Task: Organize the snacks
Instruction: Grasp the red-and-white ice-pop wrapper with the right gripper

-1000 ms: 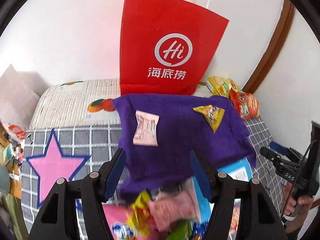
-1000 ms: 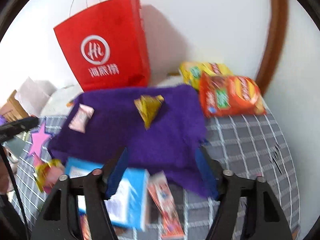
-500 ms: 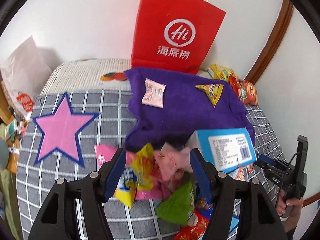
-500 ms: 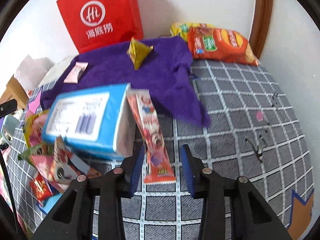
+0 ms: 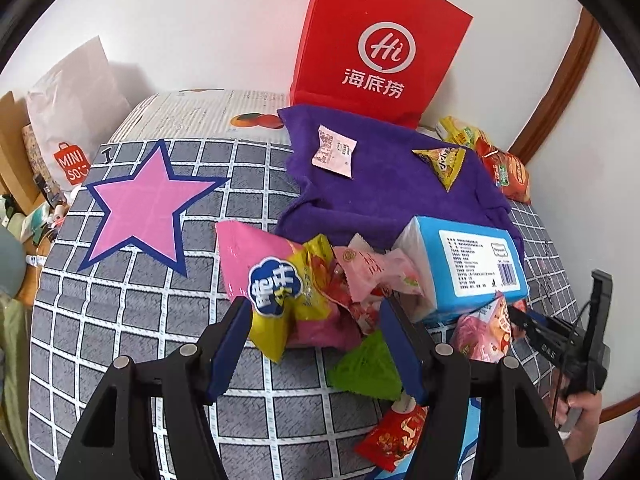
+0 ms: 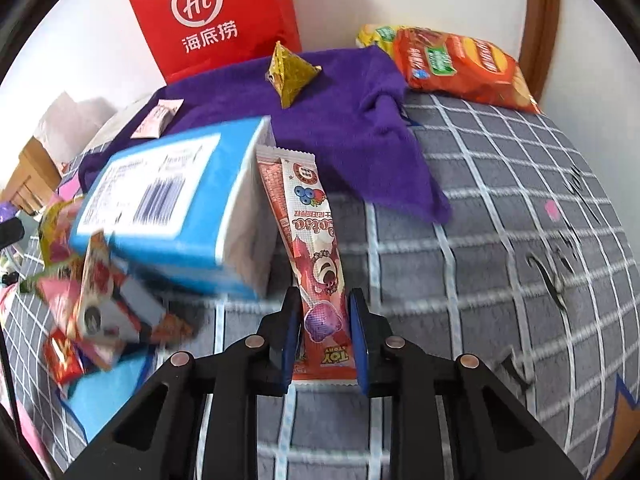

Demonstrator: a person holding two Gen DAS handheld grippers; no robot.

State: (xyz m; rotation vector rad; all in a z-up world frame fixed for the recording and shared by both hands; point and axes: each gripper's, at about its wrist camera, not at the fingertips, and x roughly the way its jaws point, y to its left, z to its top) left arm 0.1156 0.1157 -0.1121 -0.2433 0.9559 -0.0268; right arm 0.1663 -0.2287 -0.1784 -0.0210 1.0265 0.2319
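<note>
My right gripper point(image 6: 322, 332) is shut on the lower end of a long red stick-shaped snack packet point(image 6: 316, 240) that lies on the checked cover beside a blue box point(image 6: 172, 204). My left gripper point(image 5: 316, 344) stands open just above a heap of snacks. A pink and yellow bag point(image 5: 280, 280) sits between its fingers, and I cannot see the pads pressing it. A green triangular packet point(image 5: 368, 368) and a red packet point(image 5: 392, 432) lie under the right finger. On the purple cloth point(image 5: 392, 192) rest a pink sachet point(image 5: 334, 152) and a yellow triangular packet point(image 5: 442, 162).
A red paper bag point(image 5: 380, 48) stands against the wall behind the cloth. Orange and yellow chip bags point(image 6: 460, 64) lie at the back right. A white shopping bag point(image 5: 68, 120) is off the left edge. A hand point(image 5: 580, 408) holds the right gripper at the right.
Both grippers came down toward the snack heap, which now fills the lower views. The right jaws went from wide apart to closed on the stick packet. The left jaws kept their width.
</note>
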